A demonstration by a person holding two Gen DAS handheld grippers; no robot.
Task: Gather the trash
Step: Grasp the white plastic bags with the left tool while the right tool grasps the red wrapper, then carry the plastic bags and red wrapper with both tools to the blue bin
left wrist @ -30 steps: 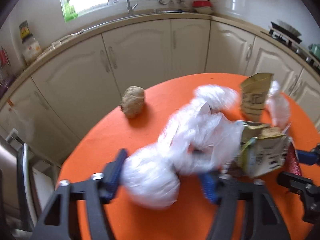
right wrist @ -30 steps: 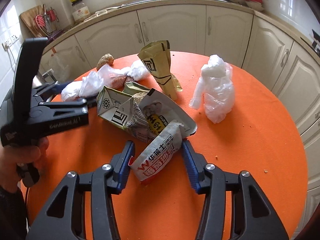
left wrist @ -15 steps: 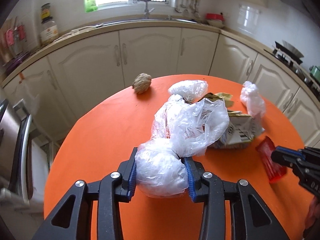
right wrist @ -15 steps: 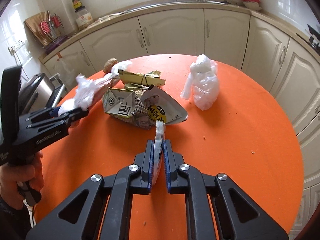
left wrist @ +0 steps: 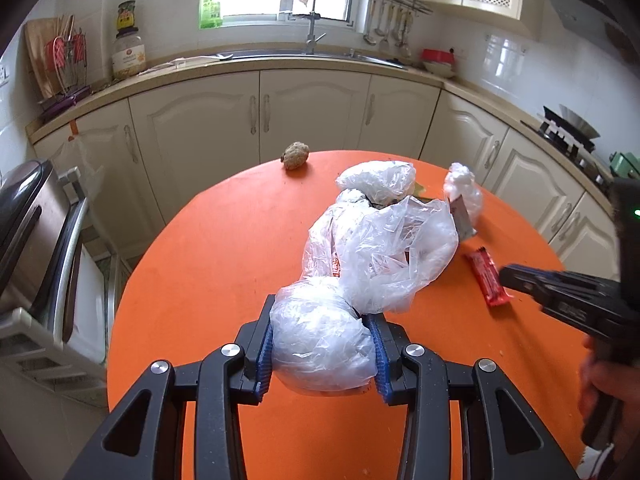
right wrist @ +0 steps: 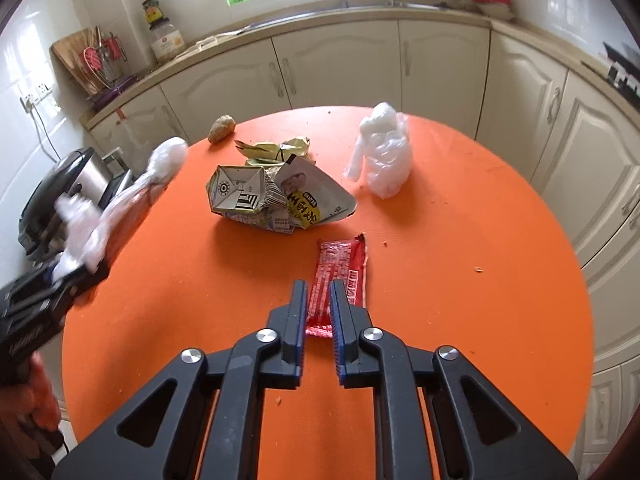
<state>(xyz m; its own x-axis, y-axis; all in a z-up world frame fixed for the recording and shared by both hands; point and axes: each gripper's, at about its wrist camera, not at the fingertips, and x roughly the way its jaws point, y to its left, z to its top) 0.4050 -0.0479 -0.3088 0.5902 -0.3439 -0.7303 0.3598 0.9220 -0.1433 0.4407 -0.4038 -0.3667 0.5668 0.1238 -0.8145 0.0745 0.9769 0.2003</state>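
Note:
My left gripper (left wrist: 320, 354) is shut on the knotted end of a clear plastic bag (left wrist: 380, 248), which trails forward over the round orange table (left wrist: 208, 264). In the right wrist view the bag (right wrist: 132, 196) hangs blurred at the left. A red snack wrapper (right wrist: 344, 268) lies flat on the table. Its near end sits between the jaws of my right gripper (right wrist: 319, 304), which are opening, and the pads do not press on it. The left wrist view shows the same wrapper (left wrist: 486, 276) at that gripper's tip.
A crushed carton (right wrist: 240, 196), a printed pouch (right wrist: 316, 196) and a flattened yellow-green bag (right wrist: 276, 148) lie mid-table. A white plastic wad (right wrist: 384, 156) stands at the right, a brown lump (right wrist: 222, 128) at the far edge. A steel appliance (left wrist: 28, 232) stands left of the table.
My left gripper shut on the bag's knotted end and drew it away from the pile. My right gripper pinched the red wrapper, pulled it nearer, then parted; the wrapper lies flat. The yellow-green bag fell over.

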